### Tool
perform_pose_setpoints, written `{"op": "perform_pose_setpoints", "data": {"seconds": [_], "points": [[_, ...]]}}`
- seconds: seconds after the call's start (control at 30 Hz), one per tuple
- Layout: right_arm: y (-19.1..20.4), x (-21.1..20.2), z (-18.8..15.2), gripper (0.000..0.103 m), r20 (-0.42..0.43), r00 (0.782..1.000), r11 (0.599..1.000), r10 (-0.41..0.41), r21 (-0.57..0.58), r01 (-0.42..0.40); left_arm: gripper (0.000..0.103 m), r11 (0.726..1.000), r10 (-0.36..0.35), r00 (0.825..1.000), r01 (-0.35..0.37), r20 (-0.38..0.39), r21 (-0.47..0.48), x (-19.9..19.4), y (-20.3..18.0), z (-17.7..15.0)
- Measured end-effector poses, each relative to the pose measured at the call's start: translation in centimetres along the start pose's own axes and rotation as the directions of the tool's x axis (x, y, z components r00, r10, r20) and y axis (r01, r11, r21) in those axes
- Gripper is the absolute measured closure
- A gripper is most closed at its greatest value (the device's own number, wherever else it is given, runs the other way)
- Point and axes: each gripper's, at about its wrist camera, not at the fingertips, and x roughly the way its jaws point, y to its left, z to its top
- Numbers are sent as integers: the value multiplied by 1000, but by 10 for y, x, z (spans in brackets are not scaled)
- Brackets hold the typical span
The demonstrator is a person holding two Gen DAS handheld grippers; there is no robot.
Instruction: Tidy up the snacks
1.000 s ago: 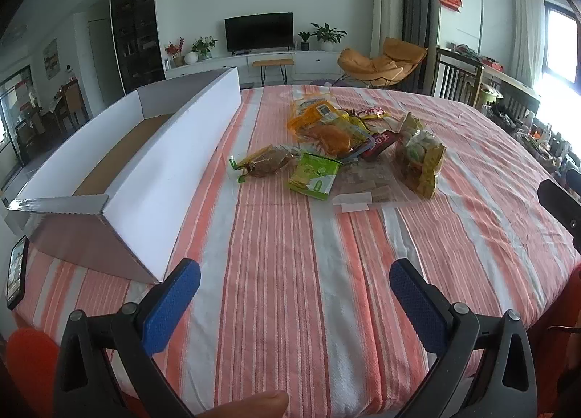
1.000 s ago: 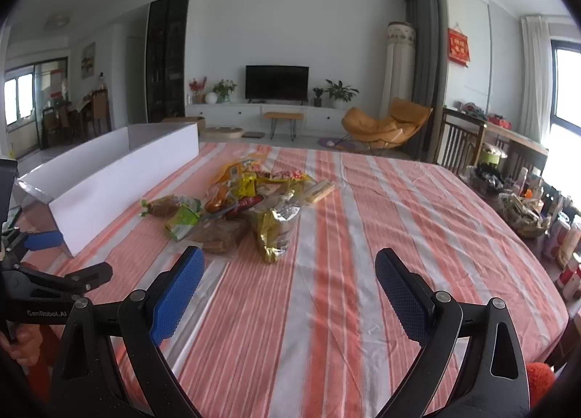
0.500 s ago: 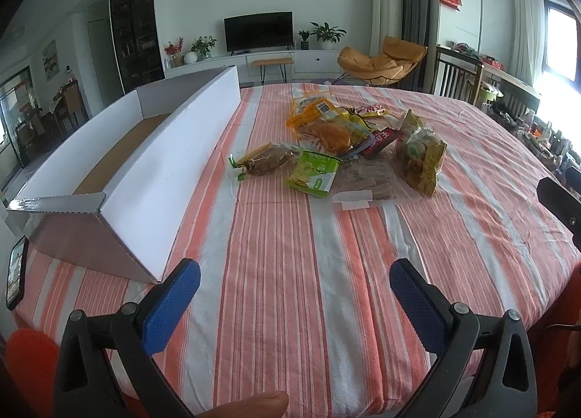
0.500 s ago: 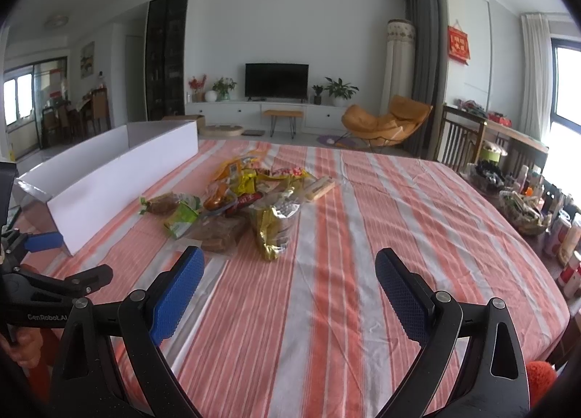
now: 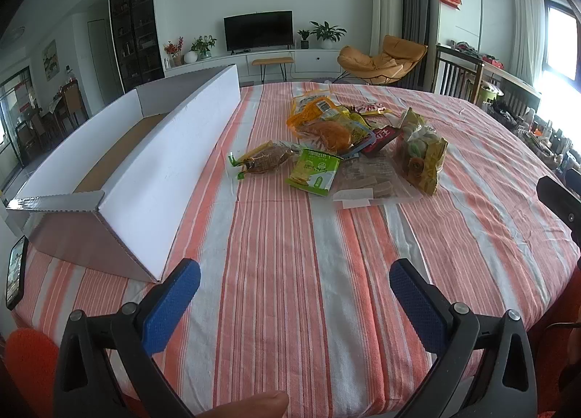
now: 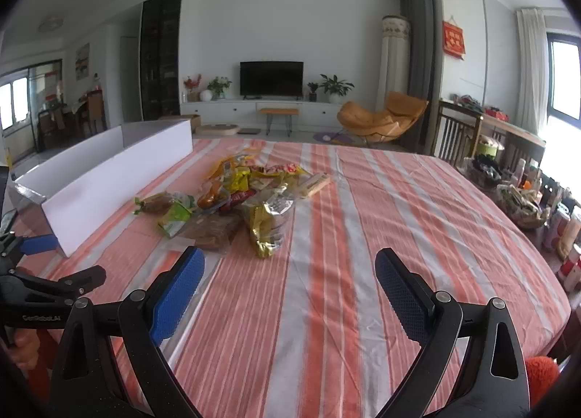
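Woven striped cloth (image 5: 290, 272) (matt); glossy plastic snack packets (image 5: 348, 142); matt cardboard box (image 5: 152, 171).

The TV (image 6: 271, 78) sits dead center on the far wall, on a long white cabinet (image 6: 254, 110). A small wooden bench (image 6: 279, 112) stands right in front of it. Left of the TV there's a vase of red flowers (image 6: 191, 84) and a green plant (image 6: 218, 85), right of it two more potted plants (image 6: 336, 85). Further right is an orange lounge chair (image 6: 381, 121), then a grey curtain (image 6: 421, 44) and a red wall hanging (image 6: 453, 37). Way left of the TV is a tall dark shelf unit (image 6: 160, 55). Nearest the camera, a striped orange and white tablecloth (image 6: 326, 272) with a phone (image 5: 15, 272) near its left edge.
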Motion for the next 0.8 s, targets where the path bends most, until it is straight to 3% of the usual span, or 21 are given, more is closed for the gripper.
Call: {"op": "perform_pose_setpoints", "data": {"seconds": [0.8], "points": [[-1,3,-3,6,-18,1000,1000,1,4,-1,0,1000,2,1000,-2,-8,-4,5,2,-3]]}}
